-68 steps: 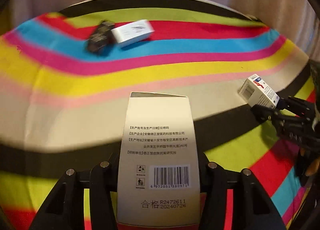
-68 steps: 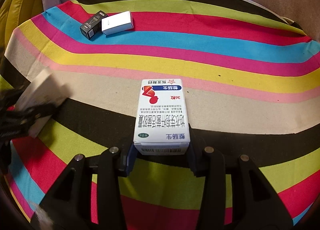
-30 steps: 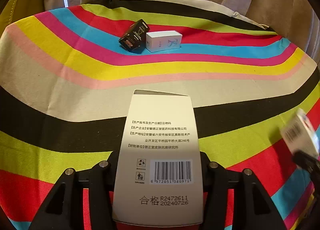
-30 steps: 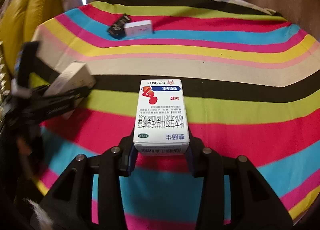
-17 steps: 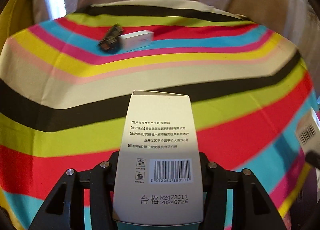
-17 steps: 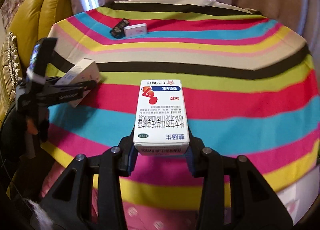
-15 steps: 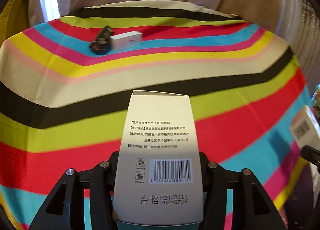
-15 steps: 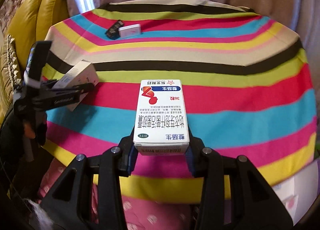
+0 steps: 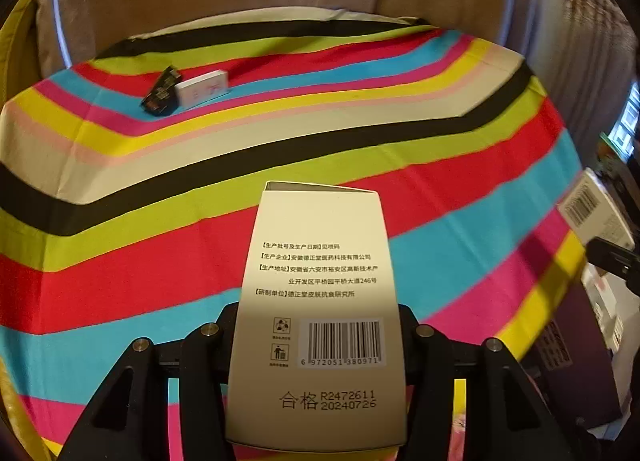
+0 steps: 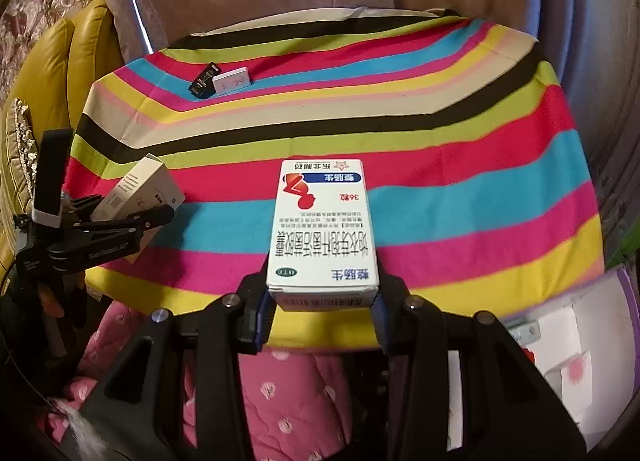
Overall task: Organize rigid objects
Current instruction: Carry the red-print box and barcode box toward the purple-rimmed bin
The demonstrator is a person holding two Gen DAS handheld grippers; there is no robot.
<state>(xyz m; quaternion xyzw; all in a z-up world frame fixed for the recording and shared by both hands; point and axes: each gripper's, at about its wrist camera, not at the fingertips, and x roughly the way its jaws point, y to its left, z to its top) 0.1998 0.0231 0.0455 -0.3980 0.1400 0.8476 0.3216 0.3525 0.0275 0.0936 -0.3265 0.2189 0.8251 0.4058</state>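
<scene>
We see a table covered by a striped cloth (image 10: 460,165) whose bands run black, lime, red, blue, pink, yellow and beige across the top and down over its near edge. Only two things lie on it: a small black box (image 10: 203,81) and a white box (image 10: 233,81). The black box sits tilted on the blue and pink bands near the far left corner. The white box lies flat just right of the black box, touching it.

Both wrist views look steeply down past their fingers (image 9: 208,345) at the same striped worktop (image 10: 460,189), each catching the other gripper sideways.
</scene>
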